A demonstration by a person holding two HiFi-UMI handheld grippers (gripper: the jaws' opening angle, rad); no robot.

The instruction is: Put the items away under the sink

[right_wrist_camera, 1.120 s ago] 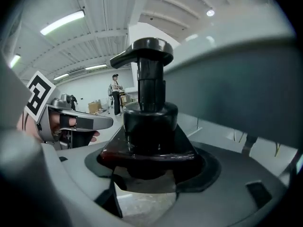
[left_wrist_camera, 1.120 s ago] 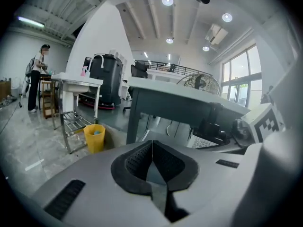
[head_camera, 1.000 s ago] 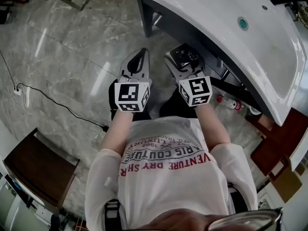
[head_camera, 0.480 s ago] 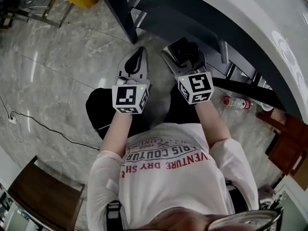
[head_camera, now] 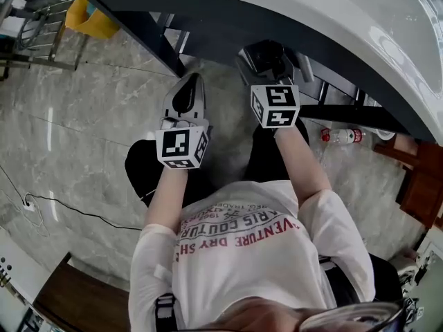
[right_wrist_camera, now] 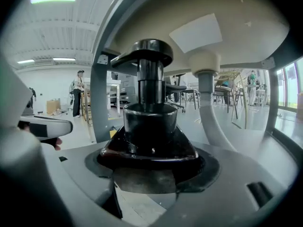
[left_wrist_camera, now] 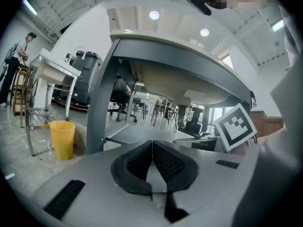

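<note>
My right gripper [head_camera: 266,52] is shut on a dark pump bottle [head_camera: 261,55], holding it under the rim of the white sink [head_camera: 346,19]. In the right gripper view the bottle [right_wrist_camera: 149,108] stands upright between the jaws of the right gripper [right_wrist_camera: 149,162], its pump head just below the sink's pale underside [right_wrist_camera: 189,13]. My left gripper [head_camera: 192,81] is beside it to the left, shut with nothing in it. In the left gripper view the left gripper [left_wrist_camera: 152,148] has its black pads pressed together.
A grey frame leg [head_camera: 145,37] holds the sink at the left, and a drain pipe [right_wrist_camera: 208,103] comes down behind the bottle. A plastic bottle [head_camera: 342,135] lies on the floor under the sink. A yellow bin [left_wrist_camera: 62,138] stands far left. Brown furniture [head_camera: 419,185] is at the right.
Both grippers and my head have moved forward under the sink. Its rim now hangs over the right gripper and the pump bottle. Neither gripper's grip has changed.
</note>
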